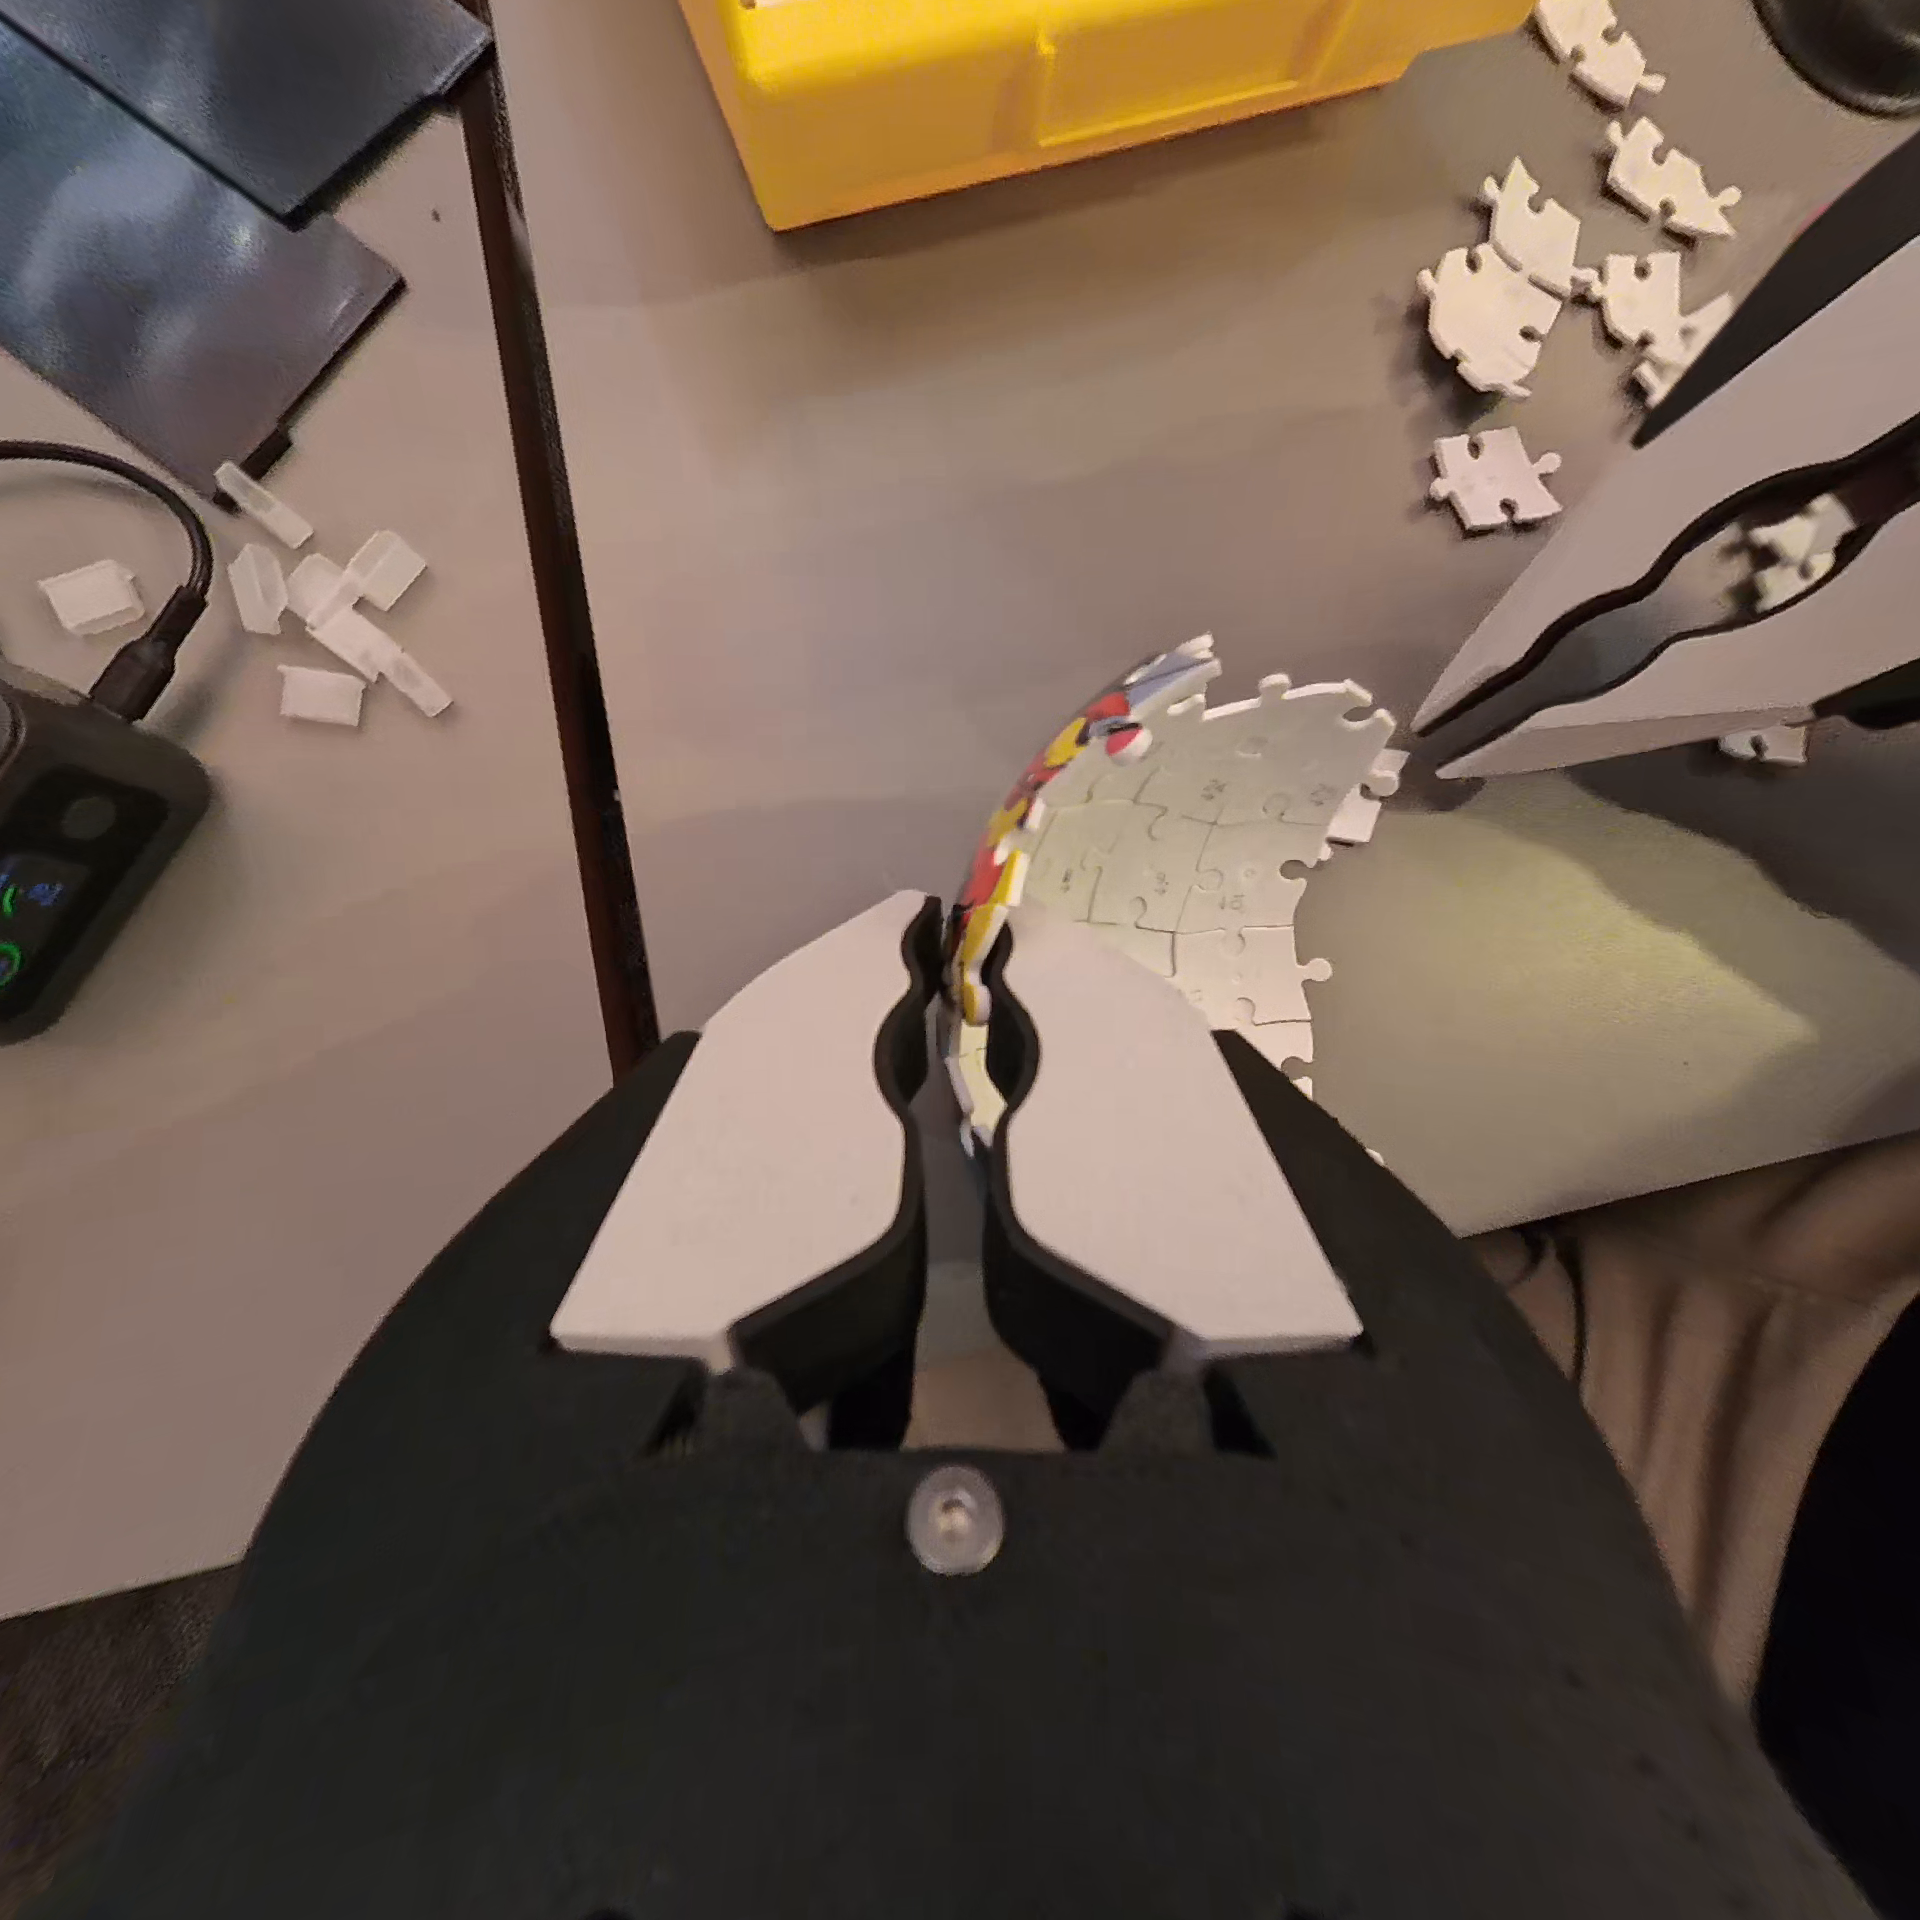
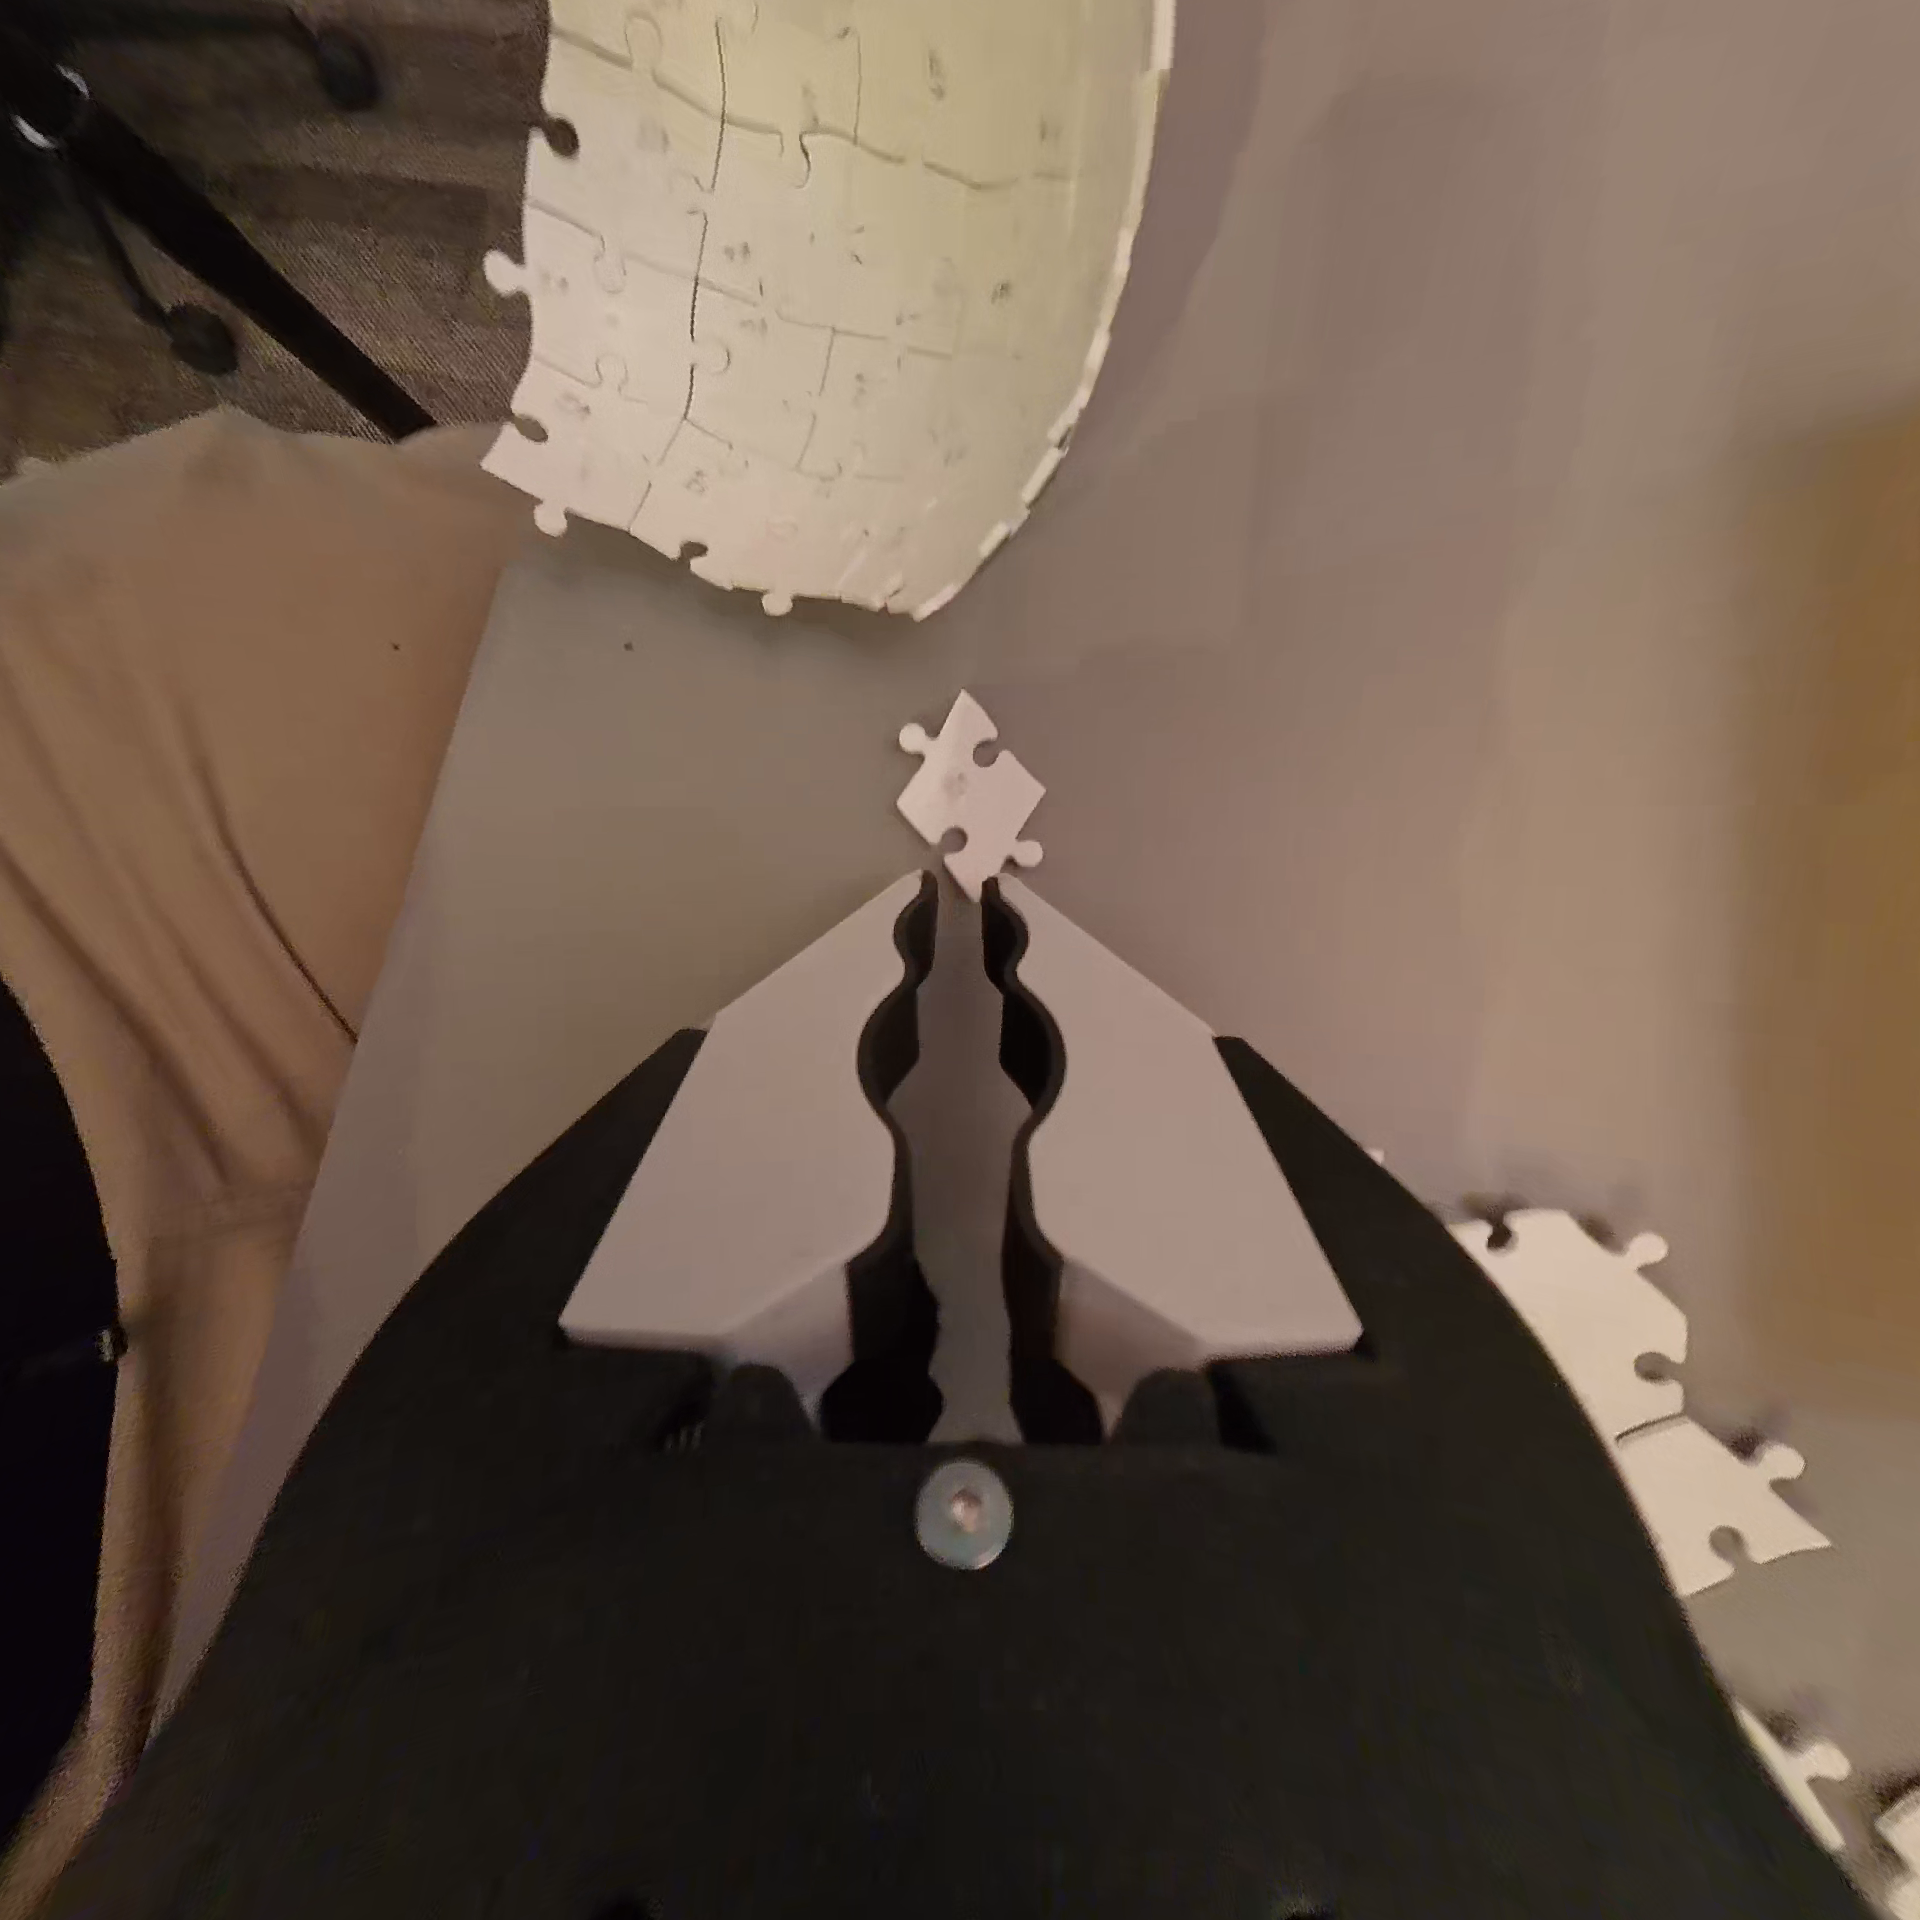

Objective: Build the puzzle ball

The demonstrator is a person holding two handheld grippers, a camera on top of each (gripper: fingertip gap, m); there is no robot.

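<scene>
A curved, partly built puzzle ball shell [image 1: 1195, 831] shows its white inner side, with a red and yellow printed outer side along its left edge. My left gripper [image 1: 961, 920] is shut on the shell's edge and holds it above the grey table. In the right wrist view the shell [image 2: 831, 312] hangs ahead. My right gripper [image 2: 958, 883] is shut on a corner of one white puzzle piece [image 2: 968, 795], a short way below the shell. The right gripper also shows in the left wrist view [image 1: 1429, 748], its tips next to the shell's right rim.
A yellow bin [image 1: 1039, 94] stands at the back of the grey table [image 1: 935, 468]. Several loose white pieces [image 1: 1507, 301] lie at the back right, and more [image 2: 1621, 1382] beside my right gripper. Small clear plastic bits [image 1: 332, 603], a cable and a black device [image 1: 73, 873] lie on the left table. Tip to tip, the grippers are about 15 cm apart. The right gripper is farther from the black device [image 1: 73, 873], some 30 cm, than the left, some 20 cm.
</scene>
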